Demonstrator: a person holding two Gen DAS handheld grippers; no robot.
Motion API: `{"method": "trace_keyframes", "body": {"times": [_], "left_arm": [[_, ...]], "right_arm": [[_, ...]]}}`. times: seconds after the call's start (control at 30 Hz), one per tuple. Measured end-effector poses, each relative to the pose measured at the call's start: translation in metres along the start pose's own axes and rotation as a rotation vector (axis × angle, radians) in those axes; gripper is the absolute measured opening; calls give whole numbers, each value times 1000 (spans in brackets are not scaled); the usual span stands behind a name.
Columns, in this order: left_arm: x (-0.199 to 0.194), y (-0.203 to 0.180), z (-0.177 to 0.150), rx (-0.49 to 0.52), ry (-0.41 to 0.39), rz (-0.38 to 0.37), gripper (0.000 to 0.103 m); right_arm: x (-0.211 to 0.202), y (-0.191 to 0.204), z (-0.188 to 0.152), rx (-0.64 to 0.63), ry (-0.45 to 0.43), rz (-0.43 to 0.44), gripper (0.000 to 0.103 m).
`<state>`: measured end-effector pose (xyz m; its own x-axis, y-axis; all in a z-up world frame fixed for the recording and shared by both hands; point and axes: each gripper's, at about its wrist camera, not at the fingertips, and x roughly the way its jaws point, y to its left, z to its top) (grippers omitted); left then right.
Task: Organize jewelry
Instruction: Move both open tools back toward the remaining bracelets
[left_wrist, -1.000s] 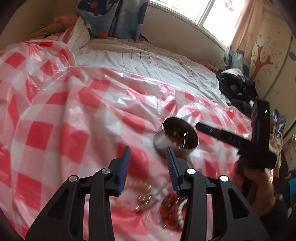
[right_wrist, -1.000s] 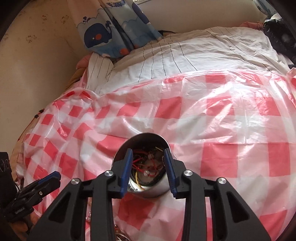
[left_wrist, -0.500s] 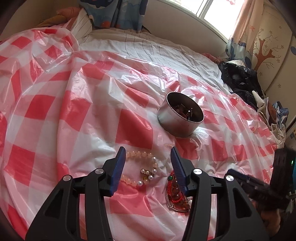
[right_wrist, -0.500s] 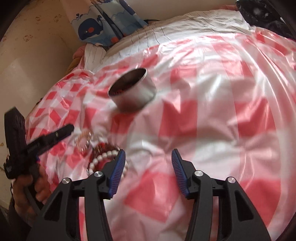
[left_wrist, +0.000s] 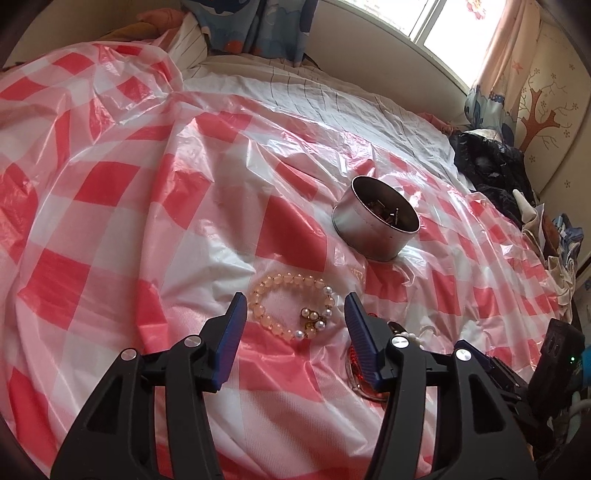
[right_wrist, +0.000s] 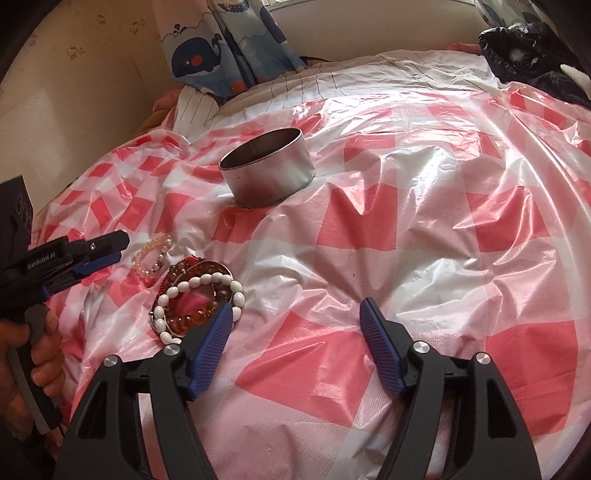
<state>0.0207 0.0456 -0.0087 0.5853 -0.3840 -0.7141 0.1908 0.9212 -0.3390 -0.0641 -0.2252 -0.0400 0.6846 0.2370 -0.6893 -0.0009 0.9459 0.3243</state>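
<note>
A round metal tin (left_wrist: 376, 225) holding small jewelry sits on the red-and-white checked plastic sheet (left_wrist: 147, 229); it also shows in the right wrist view (right_wrist: 269, 173). A peach bead bracelet with pearls (left_wrist: 291, 306) lies just ahead of my open, empty left gripper (left_wrist: 293, 325). The bracelet shows in the right wrist view (right_wrist: 153, 254) too. A pile of white, amber and red bead bracelets (right_wrist: 195, 295) lies left of my open, empty right gripper (right_wrist: 295, 325). The left gripper (right_wrist: 92, 254) shows from the side there.
The sheet covers a bed with a striped white sheet (left_wrist: 332, 99) behind. Dark clothes (left_wrist: 495, 166) are piled at the right. A whale-print curtain (right_wrist: 229, 55) hangs at the back wall.
My right gripper has drawn back from the tin and opened wide above the sheet. My left gripper has opened and come closer to the peach bracelet.
</note>
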Motion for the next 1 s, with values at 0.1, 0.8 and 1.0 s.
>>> {"method": "trace_keyframes", "body": {"times": [0.1,0.8,1.0], "left_arm": [[-1,4,-1,-19,0,-2,53],[12,-7,-5,56,47,16,55],[7,8,3,2,51,-11,55]], "right_arm": [[-1,-3,0,12,-7,27,72],[1,-3,-1,12,-23,35,76],[-1,-4,0,20,-21,68,80]]}}
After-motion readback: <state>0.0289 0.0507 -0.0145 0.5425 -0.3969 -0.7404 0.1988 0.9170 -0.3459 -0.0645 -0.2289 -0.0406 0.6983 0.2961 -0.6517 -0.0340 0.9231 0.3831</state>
